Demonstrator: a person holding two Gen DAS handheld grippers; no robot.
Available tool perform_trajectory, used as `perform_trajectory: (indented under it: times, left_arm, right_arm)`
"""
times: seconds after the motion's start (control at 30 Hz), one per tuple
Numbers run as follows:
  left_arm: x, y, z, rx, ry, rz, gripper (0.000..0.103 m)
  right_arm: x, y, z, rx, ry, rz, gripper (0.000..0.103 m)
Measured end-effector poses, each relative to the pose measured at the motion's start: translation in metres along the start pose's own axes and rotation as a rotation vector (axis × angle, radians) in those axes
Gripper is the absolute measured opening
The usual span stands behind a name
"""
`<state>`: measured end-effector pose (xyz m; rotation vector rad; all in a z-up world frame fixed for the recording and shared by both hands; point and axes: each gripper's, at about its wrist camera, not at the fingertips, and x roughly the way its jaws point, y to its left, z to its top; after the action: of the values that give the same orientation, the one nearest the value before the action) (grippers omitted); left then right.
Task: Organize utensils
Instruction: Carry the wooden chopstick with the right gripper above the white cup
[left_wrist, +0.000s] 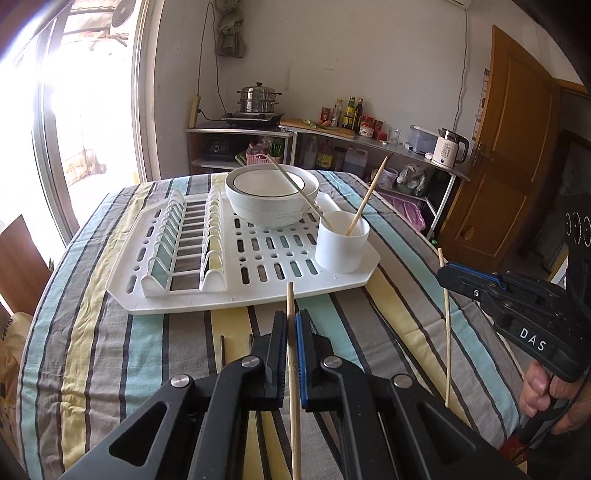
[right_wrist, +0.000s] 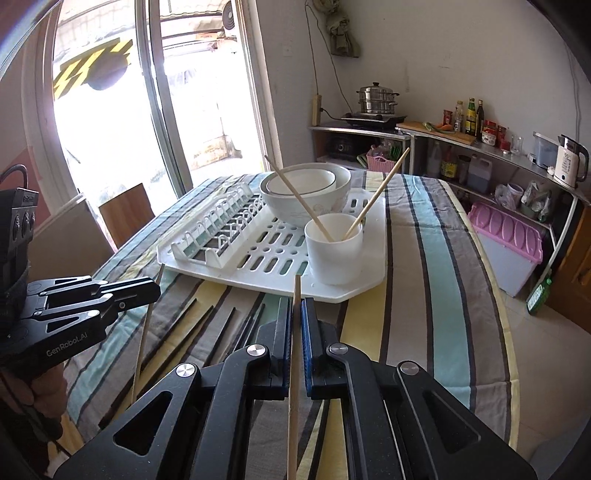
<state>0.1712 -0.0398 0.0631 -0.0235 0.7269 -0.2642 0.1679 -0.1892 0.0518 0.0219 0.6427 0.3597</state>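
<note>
My left gripper (left_wrist: 291, 325) pinches one wooden chopstick (left_wrist: 294, 406) above the striped table's near edge, and my right gripper (right_wrist: 296, 310) clamps another chopstick (right_wrist: 293, 387). Beyond, black chopsticks (right_wrist: 225, 328) lie on the tablecloth (right_wrist: 436, 258). Farther, the white cup (right_wrist: 334, 253) on the drying rack's (right_wrist: 258, 254) near right corner holds two chopsticks.

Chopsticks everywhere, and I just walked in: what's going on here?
A person is sorting chopsticks with two handheld grippers. The left gripper is shut on one wooden chopstick, and the right gripper is shut on another. Two already stand in the white cup on the drying rack. Dark chopsticks lie on the striped tablecloth.
</note>
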Motion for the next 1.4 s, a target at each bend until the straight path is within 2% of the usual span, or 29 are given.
perform_trajectory:
  times: [0.4, 0.87, 1.07, 1.4]
  left_arm:
    - [-0.036, 0.003, 0.017, -0.004, -0.087, -0.035, 0.005]
    - [-0.043, -0.004, 0.029, 0.034, -0.109, -0.047, 0.004]
    - [-0.037, -0.009, 0.053, 0.053, -0.122, -0.072, 0.004]
    - [-0.018, -0.018, 0.114, 0.050, -0.175, -0.137, 0.004]
  right_arm:
    - [-0.035, 0.006, 0.011, -0.003, -0.106, -0.004, 0.005]
    - [-0.043, 0.003, 0.014, 0.001, -0.137, -0.004, 0.005]
    - [-0.042, -0.002, 0.026, 0.008, -0.152, -0.010, 0.005]
    - [-0.034, -0.016, 0.069, 0.009, -0.198, -0.033, 0.005]
